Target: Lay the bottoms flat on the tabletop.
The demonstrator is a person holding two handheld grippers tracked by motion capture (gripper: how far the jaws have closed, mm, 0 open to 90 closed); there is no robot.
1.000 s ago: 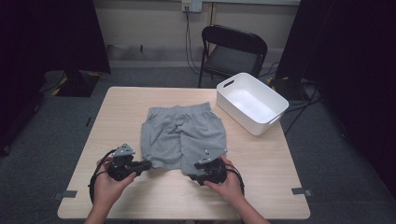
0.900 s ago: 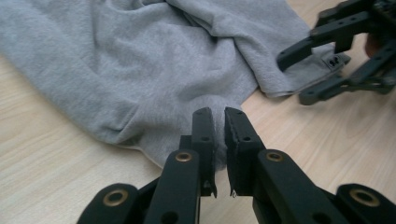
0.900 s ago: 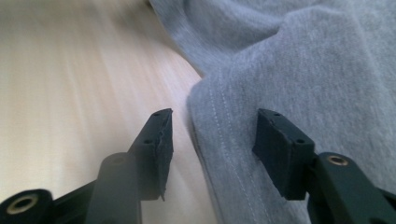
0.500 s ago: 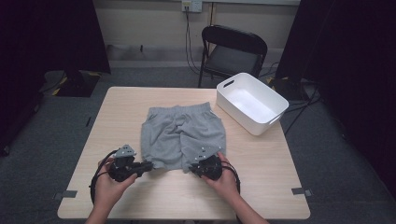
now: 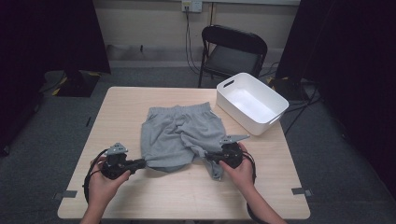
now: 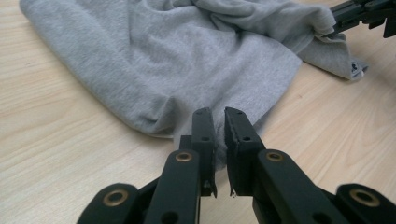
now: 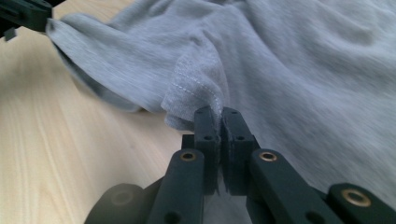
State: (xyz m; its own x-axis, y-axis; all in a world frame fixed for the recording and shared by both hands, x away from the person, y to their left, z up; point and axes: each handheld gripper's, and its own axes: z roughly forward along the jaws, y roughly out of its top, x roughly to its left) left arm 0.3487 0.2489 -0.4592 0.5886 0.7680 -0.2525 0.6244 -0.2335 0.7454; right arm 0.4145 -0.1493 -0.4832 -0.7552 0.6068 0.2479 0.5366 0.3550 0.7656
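Shorts (image 5: 180,135) flat at table (image 5: 261,196) centre; bare wood along near edge, tub (image 5: 251,103) far right. Left claw (image 5: 142,163) pinches left hem; right claw (image 5: 208,156), just closed, pinches right hem.

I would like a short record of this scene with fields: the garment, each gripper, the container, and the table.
garment: grey shorts, spread on the table, waistband at the far side, near hems bunched
left gripper: shut on the near left hem of the shorts
right gripper: jaws just closed, now shut on the near right hem
container: white bin, empty, on the table's far right corner
table: light wood
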